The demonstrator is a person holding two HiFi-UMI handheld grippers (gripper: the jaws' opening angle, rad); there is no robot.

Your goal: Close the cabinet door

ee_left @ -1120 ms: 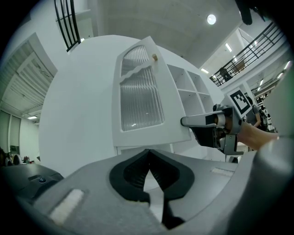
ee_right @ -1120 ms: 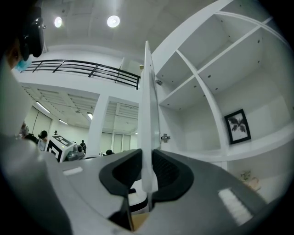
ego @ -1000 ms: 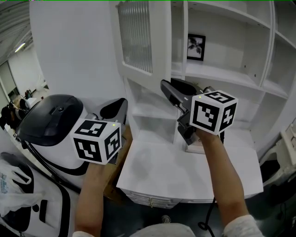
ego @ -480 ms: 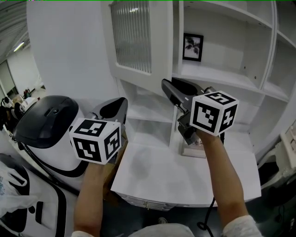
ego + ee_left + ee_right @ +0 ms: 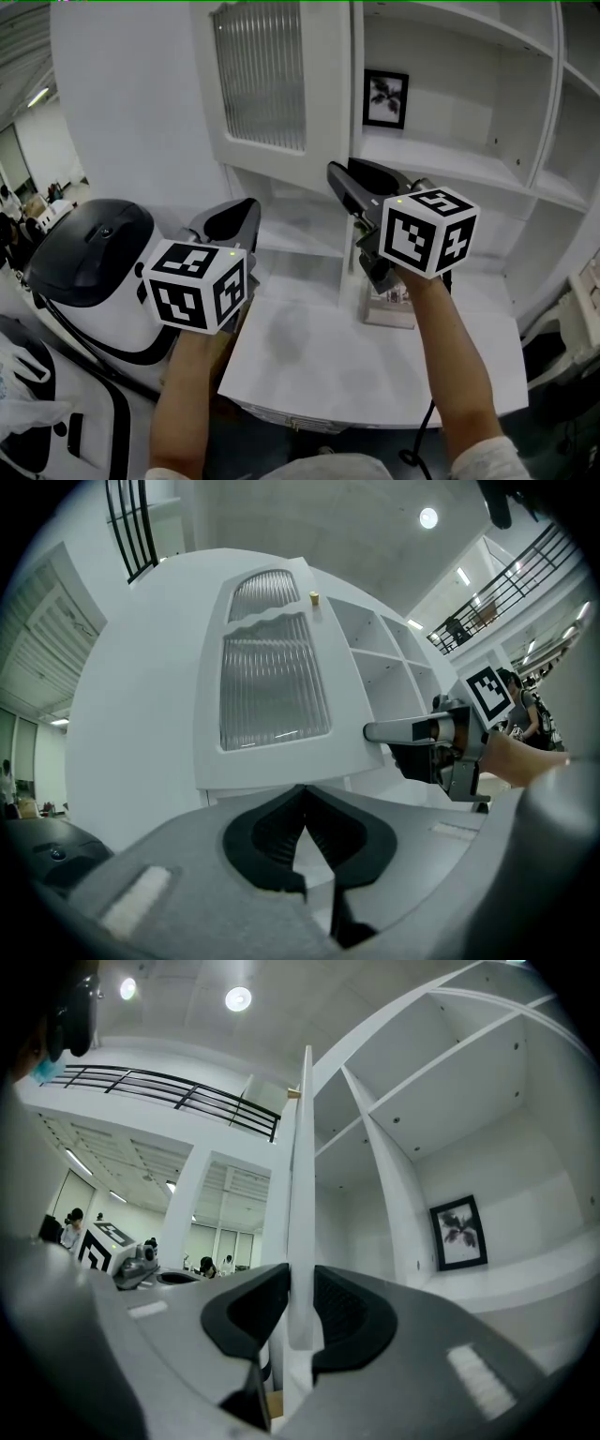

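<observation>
Cabinet (image 5: pixel 450 155): white, open shelves. Cabinet door (image 5: pixel 272 84) with a ribbed pane stands swung out at its left side.

Right gripper (image 5: pixel 300 1321): jaws narrow, clamped on the door's edge, having just eased open slightly.

Left gripper (image 5: pixel 303 803): jaws together, empty, facing the door's front.

Small printed item (image 5: pixel 389 305) on the counter: print too small to read.
</observation>
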